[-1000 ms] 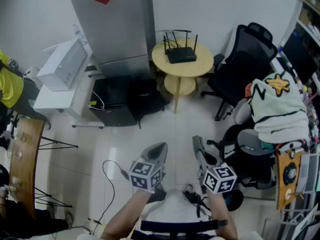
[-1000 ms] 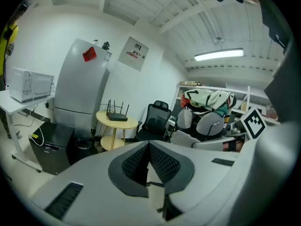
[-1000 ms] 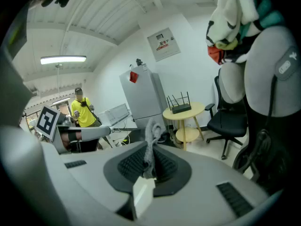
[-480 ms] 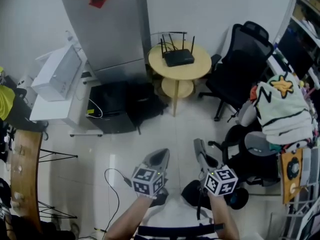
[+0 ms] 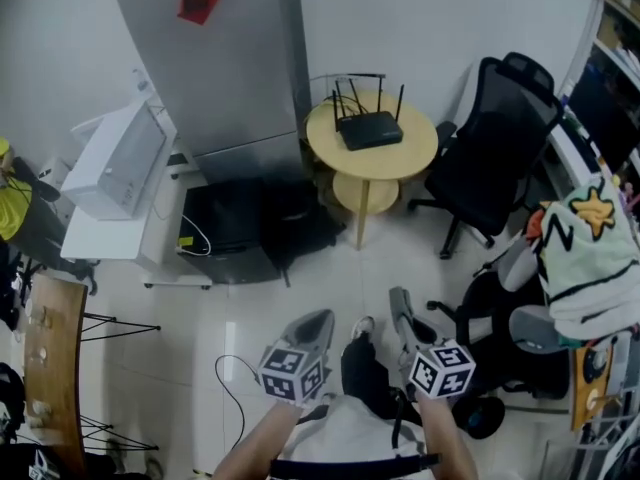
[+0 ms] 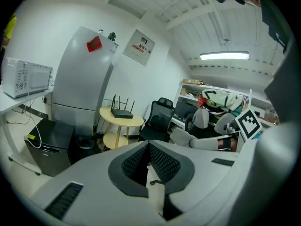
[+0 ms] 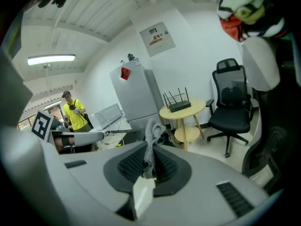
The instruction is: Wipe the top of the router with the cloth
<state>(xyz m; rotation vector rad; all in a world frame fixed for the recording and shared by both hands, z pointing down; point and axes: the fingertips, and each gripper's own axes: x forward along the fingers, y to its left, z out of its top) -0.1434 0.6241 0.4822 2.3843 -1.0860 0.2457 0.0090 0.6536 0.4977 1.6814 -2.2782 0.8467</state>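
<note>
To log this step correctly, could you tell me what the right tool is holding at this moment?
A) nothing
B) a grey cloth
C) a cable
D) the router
B: in the right gripper view, the right tool has its jaws closed on a grey cloth that sticks up from between them, while the router sits far off on the round table.

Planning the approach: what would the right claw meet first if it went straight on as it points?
The way ahead of the right claw looks free at first; beyond, probably the fridge, just left of the round table. Depth is unclear.
</note>
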